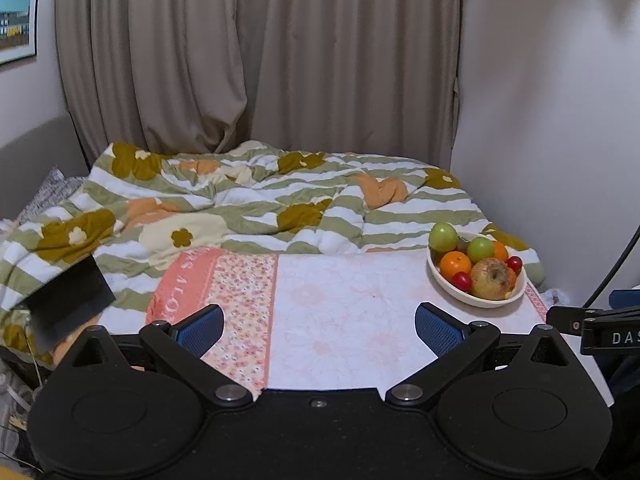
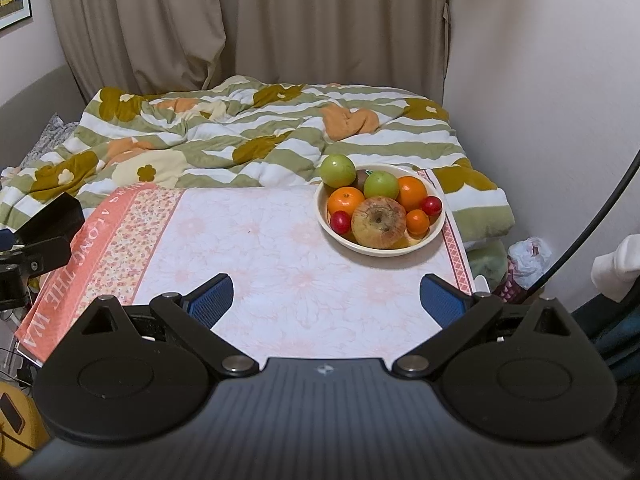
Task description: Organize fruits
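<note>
Both sets of tongs, left [image 1: 318, 330] and right [image 2: 326, 300], hang spread wide and empty over the bench [image 2: 256, 264], and the bowl [image 2: 434, 230] of fruit sits well ahead at the far right corner. The big russet apple [image 2: 378, 222] looks firm and weighty, best pinched across its widest part. The small red fruits [image 2: 340, 221] look slick and likely to roll.

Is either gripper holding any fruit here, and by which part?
Nothing is held. The left gripper and right gripper are both open and empty; all fruit sits in the bowl.
</note>
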Demonstrator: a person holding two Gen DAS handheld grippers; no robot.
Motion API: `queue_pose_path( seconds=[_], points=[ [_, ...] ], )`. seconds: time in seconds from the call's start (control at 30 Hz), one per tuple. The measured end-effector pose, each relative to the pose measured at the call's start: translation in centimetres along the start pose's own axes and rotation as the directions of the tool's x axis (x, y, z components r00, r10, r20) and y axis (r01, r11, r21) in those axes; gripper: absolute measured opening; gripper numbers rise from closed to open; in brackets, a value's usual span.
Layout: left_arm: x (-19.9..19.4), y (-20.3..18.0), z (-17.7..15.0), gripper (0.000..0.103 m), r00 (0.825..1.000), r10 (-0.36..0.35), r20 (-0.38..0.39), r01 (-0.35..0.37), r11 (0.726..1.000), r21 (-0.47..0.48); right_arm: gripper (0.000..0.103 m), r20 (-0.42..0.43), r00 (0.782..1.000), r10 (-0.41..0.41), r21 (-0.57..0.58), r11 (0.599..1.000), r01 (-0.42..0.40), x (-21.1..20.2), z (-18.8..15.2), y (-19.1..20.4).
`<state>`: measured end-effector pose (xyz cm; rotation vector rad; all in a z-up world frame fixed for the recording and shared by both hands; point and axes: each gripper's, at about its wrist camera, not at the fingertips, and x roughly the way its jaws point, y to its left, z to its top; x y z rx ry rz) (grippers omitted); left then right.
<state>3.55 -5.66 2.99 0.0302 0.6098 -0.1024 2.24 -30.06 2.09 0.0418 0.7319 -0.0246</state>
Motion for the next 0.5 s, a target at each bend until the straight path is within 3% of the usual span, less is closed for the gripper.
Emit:
queue_pose_path(
  seconds=[0.5],
  points=[
    [0.39,0.65,0.19,0.103,1.0,-0.022,0.0,0.022,1.0,0.011,0.103,-0.01,1.0,-0.011,0.008,1.0,0.011,0.14,0.59,0.49]
  ],
)
